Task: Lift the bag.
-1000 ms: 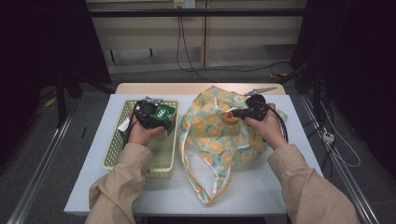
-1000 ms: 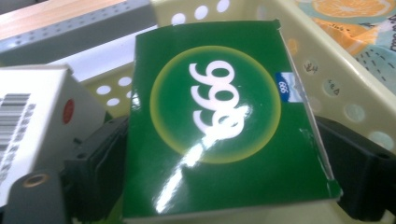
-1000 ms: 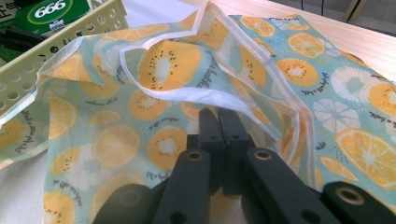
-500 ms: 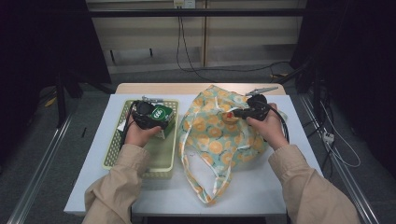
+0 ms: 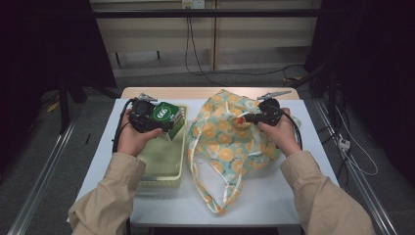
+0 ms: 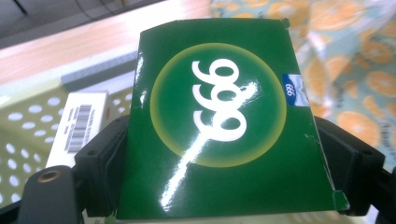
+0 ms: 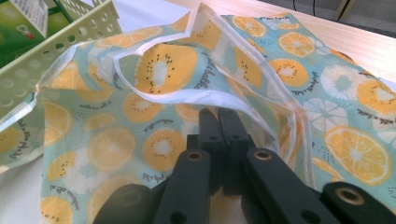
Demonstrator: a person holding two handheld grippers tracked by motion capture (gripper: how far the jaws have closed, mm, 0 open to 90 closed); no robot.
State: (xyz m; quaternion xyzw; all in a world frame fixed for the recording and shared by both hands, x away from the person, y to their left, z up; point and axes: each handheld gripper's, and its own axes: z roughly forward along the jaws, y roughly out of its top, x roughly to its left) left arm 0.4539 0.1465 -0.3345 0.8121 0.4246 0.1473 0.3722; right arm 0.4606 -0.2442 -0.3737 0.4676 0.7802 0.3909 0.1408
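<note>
Nearest the person, the knotted handles of the fruit-print bag point(image 5: 220, 161) trail toward the front edge of the white desk point(image 5: 274, 196). Beside the bag lies a pale green perforated basket point(image 5: 164, 164), its near half bare. Above the basket's far end, the left tongs point(image 5: 164, 117) clamp a green box point(image 6: 224, 121) printed with 999, one jaw pressed on each side, the box lifted clear of the basket; their grip has just tightened slightly on it. A white barcoded box point(image 6: 79, 126) lies in the basket below. Farther right, the right tongs point(image 5: 242, 119) are pinched fully shut on the bag's white-trimmed rim point(image 7: 187, 95), holding the mouth raised.
</note>
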